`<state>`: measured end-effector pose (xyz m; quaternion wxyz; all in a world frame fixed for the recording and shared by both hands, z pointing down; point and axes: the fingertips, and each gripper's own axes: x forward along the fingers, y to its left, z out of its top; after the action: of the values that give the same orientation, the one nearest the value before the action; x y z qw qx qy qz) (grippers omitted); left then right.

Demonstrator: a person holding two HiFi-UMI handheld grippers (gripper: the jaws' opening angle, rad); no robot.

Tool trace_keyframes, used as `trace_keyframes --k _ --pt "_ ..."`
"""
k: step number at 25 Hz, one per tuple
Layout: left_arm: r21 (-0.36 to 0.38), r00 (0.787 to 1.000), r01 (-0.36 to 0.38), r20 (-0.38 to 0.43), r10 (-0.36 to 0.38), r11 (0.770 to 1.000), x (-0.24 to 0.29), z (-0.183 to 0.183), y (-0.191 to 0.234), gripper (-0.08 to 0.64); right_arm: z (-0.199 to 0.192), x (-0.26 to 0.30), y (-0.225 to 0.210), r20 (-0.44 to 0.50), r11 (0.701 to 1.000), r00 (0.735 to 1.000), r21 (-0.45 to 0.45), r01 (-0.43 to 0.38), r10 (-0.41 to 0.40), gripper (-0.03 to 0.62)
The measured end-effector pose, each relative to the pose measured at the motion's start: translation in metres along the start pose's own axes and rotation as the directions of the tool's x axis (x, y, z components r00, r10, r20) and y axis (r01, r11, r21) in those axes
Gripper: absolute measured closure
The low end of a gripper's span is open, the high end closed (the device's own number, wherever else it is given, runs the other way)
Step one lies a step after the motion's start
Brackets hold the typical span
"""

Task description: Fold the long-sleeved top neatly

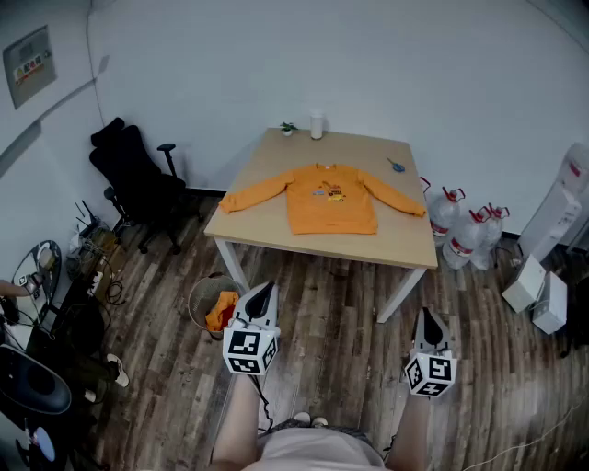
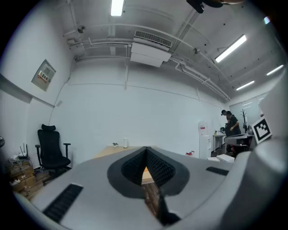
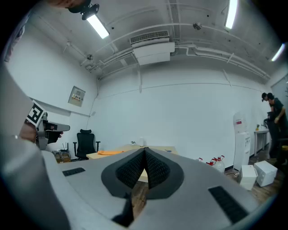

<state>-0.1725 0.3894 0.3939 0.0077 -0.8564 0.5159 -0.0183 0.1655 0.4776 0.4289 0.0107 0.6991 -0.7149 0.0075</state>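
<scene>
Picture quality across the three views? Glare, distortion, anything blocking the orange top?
Head view: even light, soft shadows, orange top sharp on the table. Left gripper view: heavy fisheye bend, ceiling light blown out, shut left gripper fills the lower half over most of the table. Right gripper view: same fisheye, ceiling strip glaring, shut right gripper covers all but one orange sleeve.

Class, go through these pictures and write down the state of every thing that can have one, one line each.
long-sleeved top: unfolded, spread flat on the table, sleeves out.
left gripper: shut, empty, short of the table.
right gripper: shut, empty, short of the table.
basket: on the floor, holding orange cloth.
office chair: unoccupied.
water bottles: upright on the floor.
</scene>
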Motion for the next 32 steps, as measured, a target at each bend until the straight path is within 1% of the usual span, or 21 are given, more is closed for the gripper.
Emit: trace_keyframes --k 8,15,18,26,31,32 --pt "0.003 1.000 0.007 -0.005 -0.007 1.000 -0.004 -0.001 -0.005 0.558 -0.001 -0.006 0.001 0.001 1.000 1.000 0.004 0.003 -0.003 0.586" --pt "-0.019 1.000 0.008 -0.007 -0.009 1.000 -0.008 -0.005 -0.010 0.558 0.002 -0.012 0.000 0.010 1.000 1.000 0.016 0.004 -0.004 0.586" --pt "-0.030 1.000 0.011 -0.007 -0.011 1.000 -0.010 -0.008 -0.011 0.558 0.003 -0.014 0.000 0.016 0.999 1.000 0.042 0.005 -0.006 0.586" --pt "-0.087 0.999 0.043 -0.017 -0.045 0.995 -0.011 -0.017 -0.017 0.558 0.000 -0.014 -0.002 0.021 0.996 1.000 0.091 0.000 -0.001 0.583" --pt "-0.121 0.998 0.062 0.006 -0.062 0.991 -0.012 -0.012 -0.016 0.557 0.006 -0.015 -0.001 0.041 0.994 0.999 0.109 -0.014 0.010 0.581" --pt "-0.127 0.997 0.073 0.013 -0.072 0.989 -0.012 -0.011 -0.017 0.542 0.008 -0.015 0.000 0.048 0.993 0.999 0.120 -0.023 0.018 0.570"
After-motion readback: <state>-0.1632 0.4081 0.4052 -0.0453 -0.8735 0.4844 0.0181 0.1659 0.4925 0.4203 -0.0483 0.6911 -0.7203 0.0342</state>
